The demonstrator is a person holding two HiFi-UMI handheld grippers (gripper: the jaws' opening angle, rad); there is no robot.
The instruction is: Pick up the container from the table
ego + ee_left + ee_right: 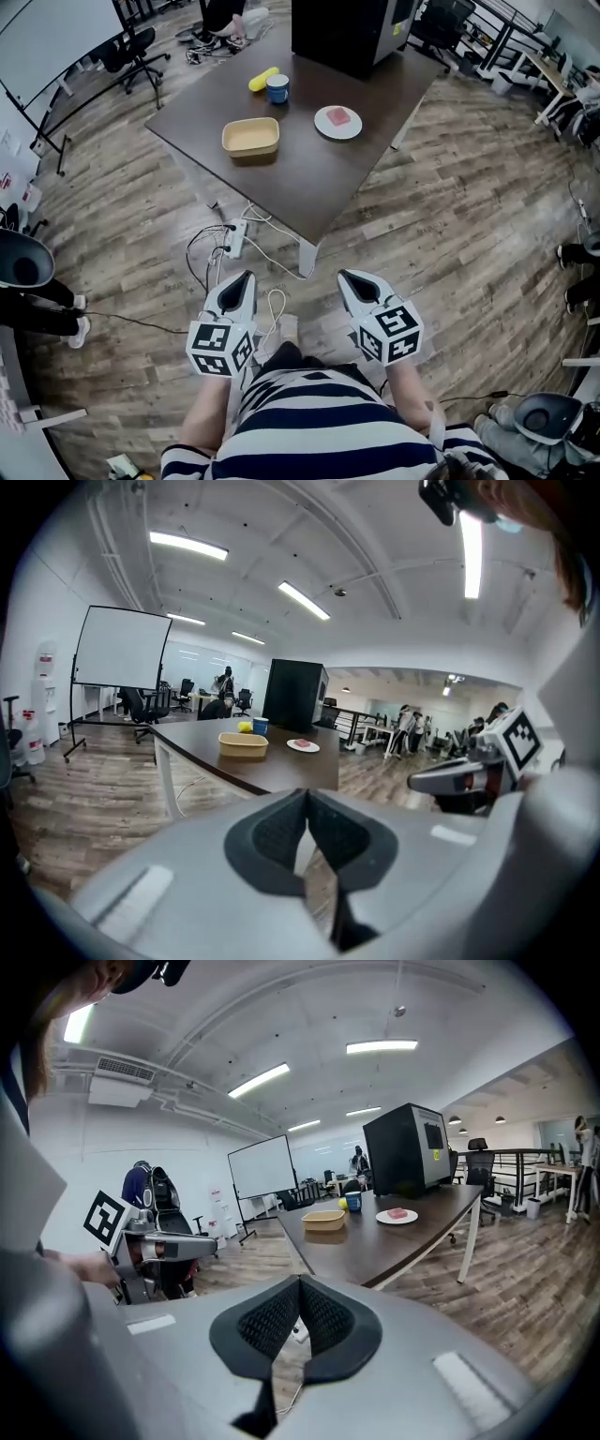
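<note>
The left tongs [246,278] and right tongs [349,277] were pressed together, empty and held low, apparently because the container [250,137] sat well out of reach near the table's [309,187] left edge

No legible text; the yellow sticker [436,1155] on the cabinet [398,1152] seems unreadable.

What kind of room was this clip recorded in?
Most likely an open-plan office or lab: a whiteboard on a stand, office chairs scattered about, and a long dark table under ceiling strip lights.
</note>
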